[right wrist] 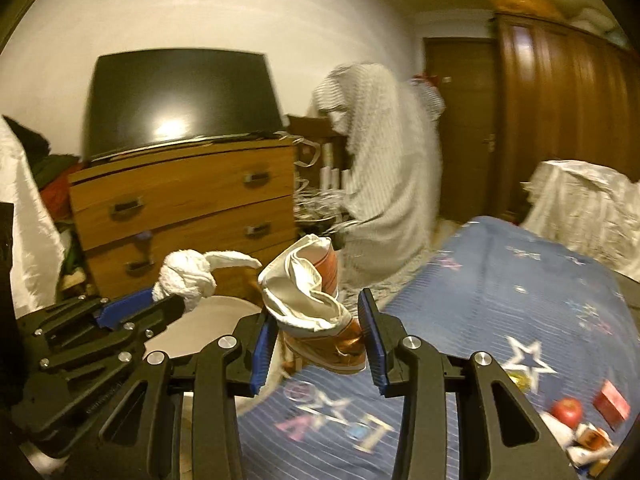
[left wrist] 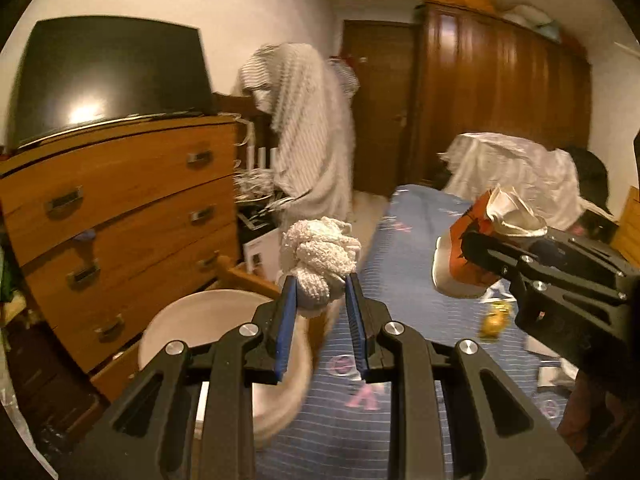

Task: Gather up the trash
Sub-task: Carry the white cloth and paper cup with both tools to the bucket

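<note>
My left gripper (left wrist: 321,294) is shut on a crumpled white paper towel wad (left wrist: 318,256) and holds it in the air beside a white round bin (left wrist: 192,324) at the bed's left edge. My right gripper (right wrist: 318,320) is shut on a crushed orange and white paper cup (right wrist: 320,312) with a white napkin stuffed in it. The right gripper and cup (left wrist: 468,248) show in the left wrist view at right. The left gripper and its wad (right wrist: 186,276) show in the right wrist view at left, over the bin (right wrist: 200,332).
A blue striped bedspread (right wrist: 500,292) lies at right, with small litter, a red apple (right wrist: 567,410) and a red box (right wrist: 610,404) at its near right. A wooden drawer chest (left wrist: 120,216) with a TV stands left. A yellow wrapper (left wrist: 494,320) lies on the bed.
</note>
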`<state>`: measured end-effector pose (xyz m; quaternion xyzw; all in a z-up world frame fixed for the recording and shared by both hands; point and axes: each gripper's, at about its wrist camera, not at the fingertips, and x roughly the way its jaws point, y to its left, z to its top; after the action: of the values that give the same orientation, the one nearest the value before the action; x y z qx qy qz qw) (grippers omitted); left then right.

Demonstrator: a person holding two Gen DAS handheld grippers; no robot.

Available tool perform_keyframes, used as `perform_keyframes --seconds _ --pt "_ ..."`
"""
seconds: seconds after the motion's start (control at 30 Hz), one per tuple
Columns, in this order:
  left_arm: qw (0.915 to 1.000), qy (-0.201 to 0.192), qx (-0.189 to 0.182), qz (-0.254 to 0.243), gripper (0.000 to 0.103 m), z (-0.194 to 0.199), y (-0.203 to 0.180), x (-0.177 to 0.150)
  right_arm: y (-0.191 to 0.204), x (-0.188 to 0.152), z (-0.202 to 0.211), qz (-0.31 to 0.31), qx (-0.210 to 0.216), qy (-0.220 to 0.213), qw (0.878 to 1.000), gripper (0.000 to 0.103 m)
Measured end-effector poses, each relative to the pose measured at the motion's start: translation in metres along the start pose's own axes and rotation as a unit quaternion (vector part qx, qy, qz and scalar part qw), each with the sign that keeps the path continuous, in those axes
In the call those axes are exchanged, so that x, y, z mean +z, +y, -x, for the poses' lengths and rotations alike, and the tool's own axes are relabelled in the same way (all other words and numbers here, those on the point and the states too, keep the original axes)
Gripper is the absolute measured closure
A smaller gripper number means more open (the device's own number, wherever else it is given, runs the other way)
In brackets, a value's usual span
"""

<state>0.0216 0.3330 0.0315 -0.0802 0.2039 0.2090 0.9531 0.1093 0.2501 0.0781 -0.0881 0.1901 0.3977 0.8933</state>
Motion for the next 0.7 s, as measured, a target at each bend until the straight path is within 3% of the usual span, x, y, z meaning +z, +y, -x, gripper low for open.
perform_keyframes --seconds 0.2,0.33,0.53,0.7 --pt "0.9992 0.021 0.026 0.020 0.080 -0.014 0.047 -0.002 0.052 0.028 -0.075 0.011 0.049 0.042 0.998 0.062" --pt "0.9979 0.040 0.037 0.034 0.080 -0.037 0.075 0.000 0.072 0.035 -0.138 0.003 0.094 0.099 0.991 0.062" --pt "0.9945 0.081 0.042 0.051 0.079 -0.072 0.109 -0.014 0.085 0.016 -0.212 -0.013 0.138 0.191 0.972 0.062" --pt "0.9908 0.111 0.047 0.062 0.079 -0.099 0.132 -0.033 0.094 -0.006 -0.250 -0.016 0.146 0.235 0.961 0.062"
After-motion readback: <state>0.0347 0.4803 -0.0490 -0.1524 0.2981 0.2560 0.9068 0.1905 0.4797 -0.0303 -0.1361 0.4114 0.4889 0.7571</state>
